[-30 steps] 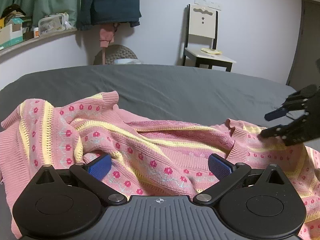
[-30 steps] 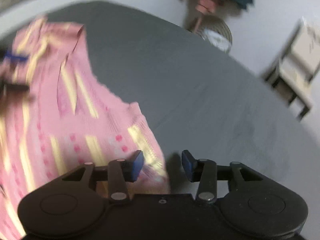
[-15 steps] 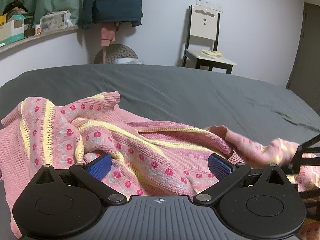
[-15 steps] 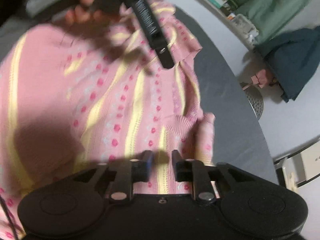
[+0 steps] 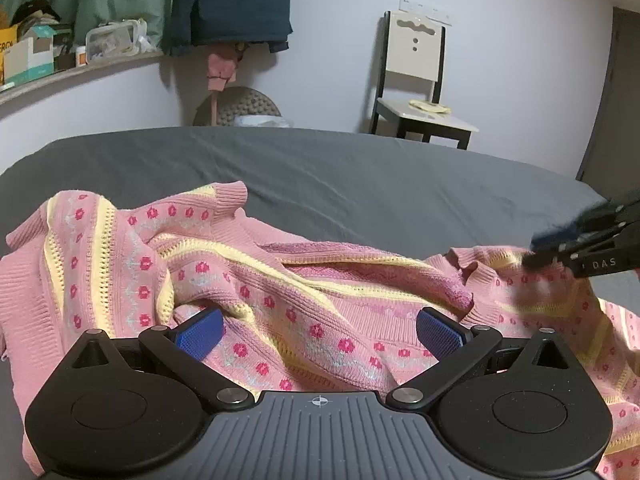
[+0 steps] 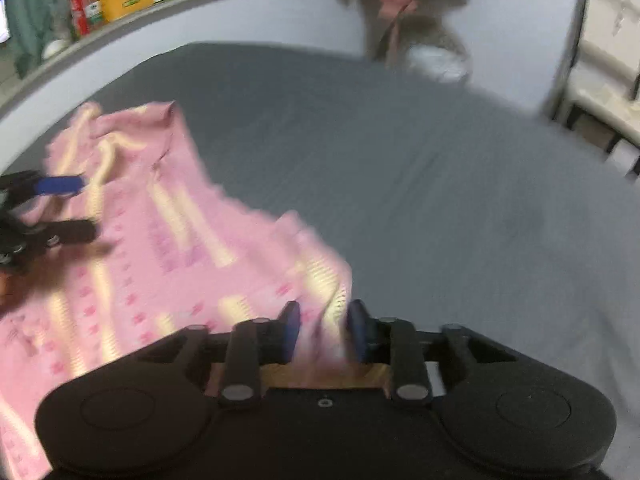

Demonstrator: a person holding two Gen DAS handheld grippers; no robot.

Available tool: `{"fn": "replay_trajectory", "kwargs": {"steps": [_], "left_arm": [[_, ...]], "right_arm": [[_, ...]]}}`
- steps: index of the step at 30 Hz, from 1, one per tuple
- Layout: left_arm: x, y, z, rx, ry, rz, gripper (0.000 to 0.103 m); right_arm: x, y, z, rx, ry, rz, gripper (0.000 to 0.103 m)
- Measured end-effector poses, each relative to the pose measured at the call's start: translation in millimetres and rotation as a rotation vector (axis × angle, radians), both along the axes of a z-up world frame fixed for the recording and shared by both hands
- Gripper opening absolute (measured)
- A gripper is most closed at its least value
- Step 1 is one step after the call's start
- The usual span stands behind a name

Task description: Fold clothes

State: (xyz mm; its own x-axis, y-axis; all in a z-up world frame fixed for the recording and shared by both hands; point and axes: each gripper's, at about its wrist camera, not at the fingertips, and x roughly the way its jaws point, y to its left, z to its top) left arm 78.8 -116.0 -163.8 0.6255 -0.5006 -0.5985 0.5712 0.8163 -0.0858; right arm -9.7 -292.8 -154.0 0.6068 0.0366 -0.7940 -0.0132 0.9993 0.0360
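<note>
One pink sweater (image 5: 280,288), crumpled, lies near edge of grey bed (image 5: 360,184). Two grippers. Left gripper (image 5: 318,334): jaws wide apart, sweater beneath, nothing gripped. Right gripper (image 6: 323,332): jaws closing on the sweater's right edge; whether pads press yet, cannot tell. Step looks like securing corners; next likely needs spreading it flat.

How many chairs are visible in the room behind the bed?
1. The chair stands against the far wall beyond the grey bed, right of centre; its edge also shows in the right wrist view. Others may be hidden.
</note>
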Motion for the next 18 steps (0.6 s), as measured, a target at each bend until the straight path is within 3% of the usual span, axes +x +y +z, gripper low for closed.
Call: {"fn": "replay_trajectory", "kwargs": {"steps": [4, 8, 10, 13, 16, 18], "left_arm": [[0, 0, 0, 0.003, -0.002, 0.0, 0.103], [1, 0, 0, 0.002, -0.002, -0.003, 0.103], [0, 0, 0, -0.013, 0.003, -0.014, 0.103], [-2, -2, 2, -0.038, 0.009, -0.039, 0.103], [-6, -5, 2, -0.031, -0.001, -0.058, 0.103], [-9, -8, 1, -0.029, -0.002, -0.074, 0.103]], "right_arm": [[-23, 65, -2, -0.268, -0.079, 0.269, 0.012], [-39, 119, -21, -0.45, -0.051, 0.471, 0.004], [-48, 132, -28, -0.534, -0.07, 0.48, 0.004], [-53, 135, -23, -0.568, -0.097, 0.459, 0.009], [-52, 116, 1, -0.489, -0.184, 0.365, 0.018], [-39, 85, 16, -0.411, -0.205, 0.213, 0.023]]}}
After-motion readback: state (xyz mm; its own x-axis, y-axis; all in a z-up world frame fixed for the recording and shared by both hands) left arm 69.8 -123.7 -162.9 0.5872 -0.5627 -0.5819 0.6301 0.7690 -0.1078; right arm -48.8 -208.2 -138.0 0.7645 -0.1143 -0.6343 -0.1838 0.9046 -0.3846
